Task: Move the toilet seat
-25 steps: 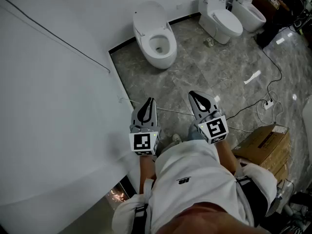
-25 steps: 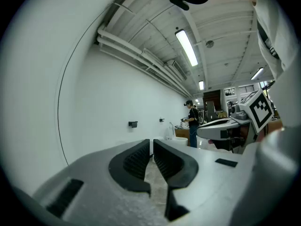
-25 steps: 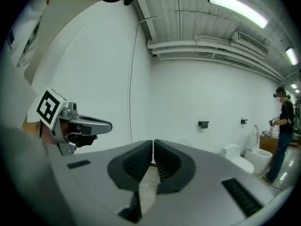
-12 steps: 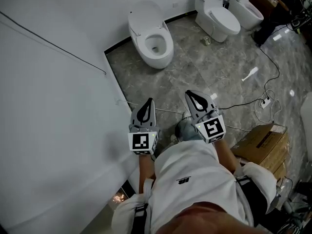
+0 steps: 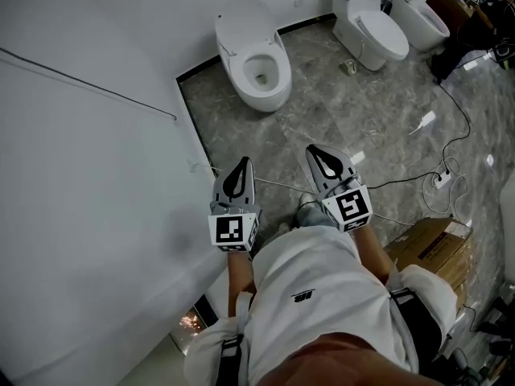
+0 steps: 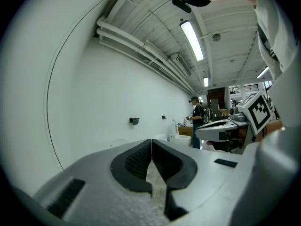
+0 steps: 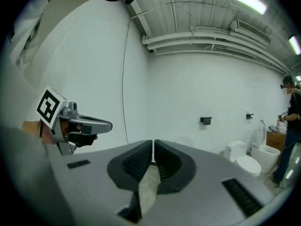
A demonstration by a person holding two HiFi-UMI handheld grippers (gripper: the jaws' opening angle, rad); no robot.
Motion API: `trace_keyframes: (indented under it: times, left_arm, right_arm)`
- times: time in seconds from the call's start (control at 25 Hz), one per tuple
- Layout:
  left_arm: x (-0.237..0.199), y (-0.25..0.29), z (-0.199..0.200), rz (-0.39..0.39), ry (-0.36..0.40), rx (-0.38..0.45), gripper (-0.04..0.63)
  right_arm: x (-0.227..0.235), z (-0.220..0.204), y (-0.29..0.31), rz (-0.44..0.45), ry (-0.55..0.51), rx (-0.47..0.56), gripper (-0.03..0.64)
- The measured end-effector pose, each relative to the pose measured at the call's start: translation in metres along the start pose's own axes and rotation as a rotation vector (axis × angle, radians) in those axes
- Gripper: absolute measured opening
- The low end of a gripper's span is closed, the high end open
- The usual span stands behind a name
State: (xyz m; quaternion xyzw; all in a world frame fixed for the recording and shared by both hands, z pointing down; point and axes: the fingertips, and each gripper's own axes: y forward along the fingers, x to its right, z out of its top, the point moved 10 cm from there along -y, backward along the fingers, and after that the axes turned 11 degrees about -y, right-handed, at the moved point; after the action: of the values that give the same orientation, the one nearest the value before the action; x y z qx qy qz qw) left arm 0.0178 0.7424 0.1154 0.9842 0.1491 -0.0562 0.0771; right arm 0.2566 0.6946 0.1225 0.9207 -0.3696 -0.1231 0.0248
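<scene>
**A:** Where is the toilet seat (image 5: 279,64) right now?

**B:** On the nearest toilet (image 5: 259,95), which stands against the white wall (image 5: 161,6) at the top of the head view. Its lid (image 5: 241,14) is tipped up at the back and the bowl lies open. From up here I can't separate the seat ring from the bowl's rim.

**A:** And the grippers?

**B:** Both are well short of it, held out side by side over the grey marbled floor (image 5: 354,111) in front of the person's white shirt. The left gripper (image 5: 244,163) has its jaws pressed together with nothing between them, only floor showing in the slit behind the pads. The right gripper (image 5: 315,151) is the same: jaws closed and empty.

**A:** Which way do they point?

**B:** Roughly toward the wall and the toilets.

**A:** Anything else around?

**B:** Two more toilets (image 5: 372,26) sit further right along the wall. A black cable (image 5: 464,127) snakes to a white power strip (image 5: 442,174), and a cardboard box (image 5: 426,244) sits just beside the person's right arm.
</scene>
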Motion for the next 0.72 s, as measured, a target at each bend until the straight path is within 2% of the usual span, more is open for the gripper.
trace_keyframes:
  times: [0.4, 0.72]
  left_arm:
    - [0.029, 0.069, 0.001, 0.079, 0.009, -0.005, 0.031]
    - [0.035, 0.095, -0.002, 0.115, 0.001, -0.006, 0.031]
  right_arm:
    - [0.080, -0.019, 0.025, 0.079, -0.006, 0.024, 0.036]
    - [0.107, -0.028, 0.044, 0.119, -0.005, 0.039, 0.037]
